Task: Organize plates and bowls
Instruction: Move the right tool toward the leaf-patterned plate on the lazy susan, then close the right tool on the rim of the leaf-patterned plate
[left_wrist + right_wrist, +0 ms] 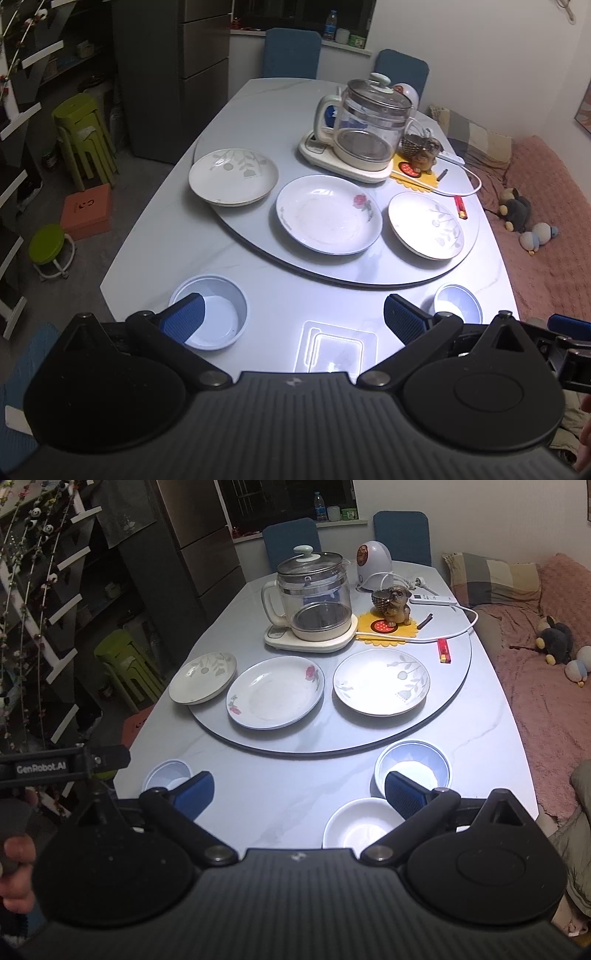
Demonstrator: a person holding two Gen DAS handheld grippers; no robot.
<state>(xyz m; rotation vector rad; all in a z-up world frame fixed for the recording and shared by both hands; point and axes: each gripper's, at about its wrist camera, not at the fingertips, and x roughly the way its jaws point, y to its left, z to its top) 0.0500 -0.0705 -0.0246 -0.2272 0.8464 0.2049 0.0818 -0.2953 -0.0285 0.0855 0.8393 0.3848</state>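
Note:
Three plates lie in a row on the round turntable (332, 273): a leaf plate at left (233, 175), a rose plate in the middle (328, 214) and a leaf plate at right (426, 225). They also show in the right wrist view: left leaf plate (203, 677), rose plate (275, 692), right leaf plate (381, 682). Near the front edge stand a pale blue bowl (216, 317), another blue bowl (413, 766) and a white bowl (360, 823). My left gripper (293, 317) is open and empty above the front edge. My right gripper (299, 792) is open and empty, its right finger over the bowls.
A glass kettle on its base (364, 129), a dog figurine on a yellow mat (393, 609), a power strip with cord (432, 599) and a red lighter (444, 650) occupy the turntable's back. A clear square lid (338, 349) lies at the front edge. Chairs stand behind, a pink couch at right.

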